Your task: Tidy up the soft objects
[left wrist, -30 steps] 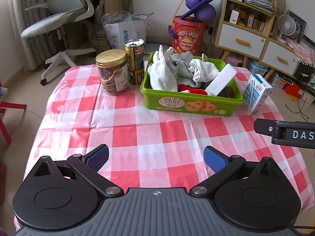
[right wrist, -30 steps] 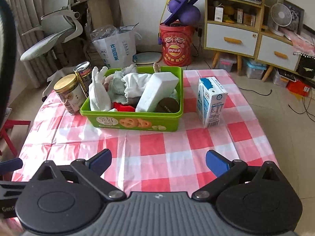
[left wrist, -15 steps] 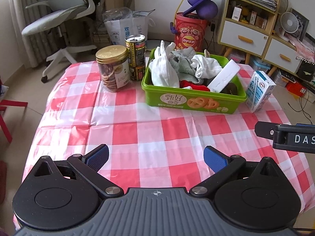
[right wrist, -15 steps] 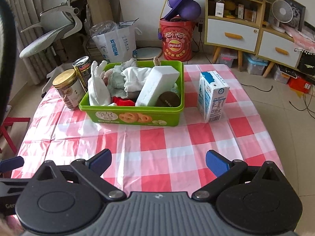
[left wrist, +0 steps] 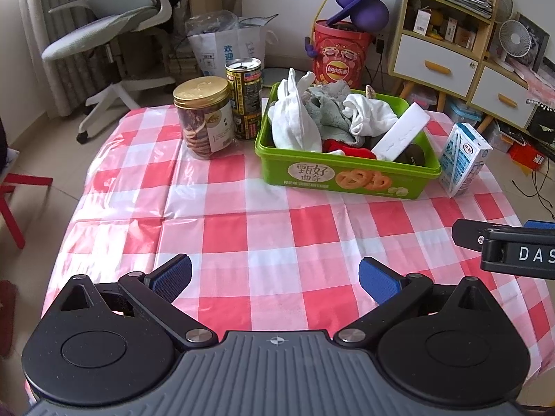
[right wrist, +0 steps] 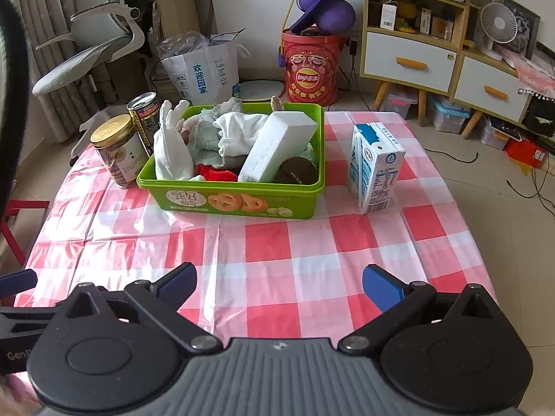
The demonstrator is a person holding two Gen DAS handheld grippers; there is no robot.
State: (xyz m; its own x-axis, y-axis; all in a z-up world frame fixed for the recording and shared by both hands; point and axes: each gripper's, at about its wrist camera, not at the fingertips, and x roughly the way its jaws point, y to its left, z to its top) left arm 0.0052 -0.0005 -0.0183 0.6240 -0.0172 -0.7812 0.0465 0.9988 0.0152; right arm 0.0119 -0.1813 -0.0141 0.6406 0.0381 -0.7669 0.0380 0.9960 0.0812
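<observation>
A green plastic bin [left wrist: 347, 176] [right wrist: 239, 201] stands at the far side of the checked table. It holds white gloves [left wrist: 295, 121] [right wrist: 171, 149], a grey-green cloth [left wrist: 326, 111], a white cloth [left wrist: 367, 114] [right wrist: 239, 131], a red piece [right wrist: 216, 175], a white foam block [left wrist: 400, 131] [right wrist: 277, 145] and a dark round item [right wrist: 298, 171]. My left gripper [left wrist: 275, 277] hangs open over the near table, empty. My right gripper [right wrist: 279, 284] is also open and empty, well short of the bin. In the left wrist view the right gripper's side shows at the right edge.
A gold-lidded cookie jar [left wrist: 204, 118] [right wrist: 118, 149] and a drink can [left wrist: 244, 98] [right wrist: 144, 118] stand left of the bin. A milk carton [left wrist: 463, 159] [right wrist: 374, 166] stands to its right. An office chair, a red drum and shelves sit behind the table.
Both grippers have drawn back and risen slightly, so the bin and table look farther away. Both stay open and empty; nothing on the table moved.
</observation>
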